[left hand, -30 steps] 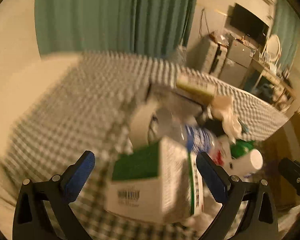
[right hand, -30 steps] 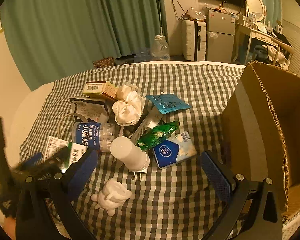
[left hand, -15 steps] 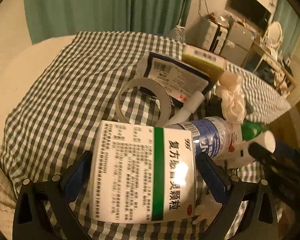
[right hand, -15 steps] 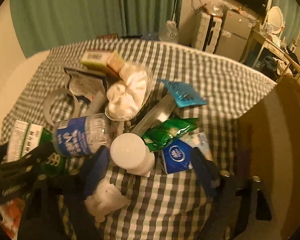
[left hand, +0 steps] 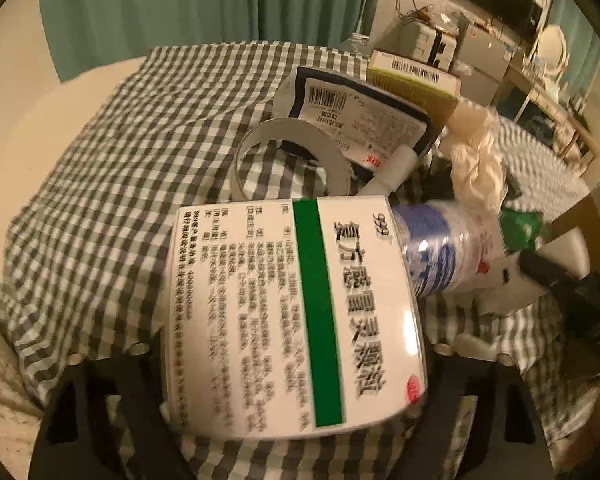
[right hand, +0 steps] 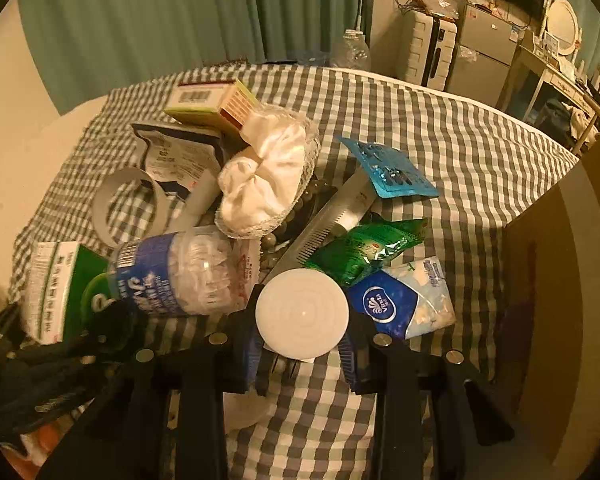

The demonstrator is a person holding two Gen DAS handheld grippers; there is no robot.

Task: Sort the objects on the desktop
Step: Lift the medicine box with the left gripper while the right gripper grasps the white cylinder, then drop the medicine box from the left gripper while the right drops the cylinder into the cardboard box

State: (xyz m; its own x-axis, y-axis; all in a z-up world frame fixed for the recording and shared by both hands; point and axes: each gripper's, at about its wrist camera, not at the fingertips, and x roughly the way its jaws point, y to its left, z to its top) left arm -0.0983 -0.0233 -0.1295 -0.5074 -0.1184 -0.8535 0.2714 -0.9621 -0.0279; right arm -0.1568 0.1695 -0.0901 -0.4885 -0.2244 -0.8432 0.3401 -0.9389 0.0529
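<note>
The right gripper [right hand: 302, 354] has closed on the white round-capped plug [right hand: 302, 314], its axis pointing straight ahead between our fingers; the left gripper [left hand: 292, 360] clamps the medicine box [left hand: 296, 312]. The cardboard box [right hand: 560, 280] stands to our right, nearest the right gripper

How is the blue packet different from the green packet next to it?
The blue tissue packet is blue and white with a round logo; the green packet is shiny green foil. The blue tissue packet looks plump and smooth, the green packet crinkled. The green packet lies beside the comb, the blue tissue packet nearer the camera. Both lie flat on the checked cloth.
</note>
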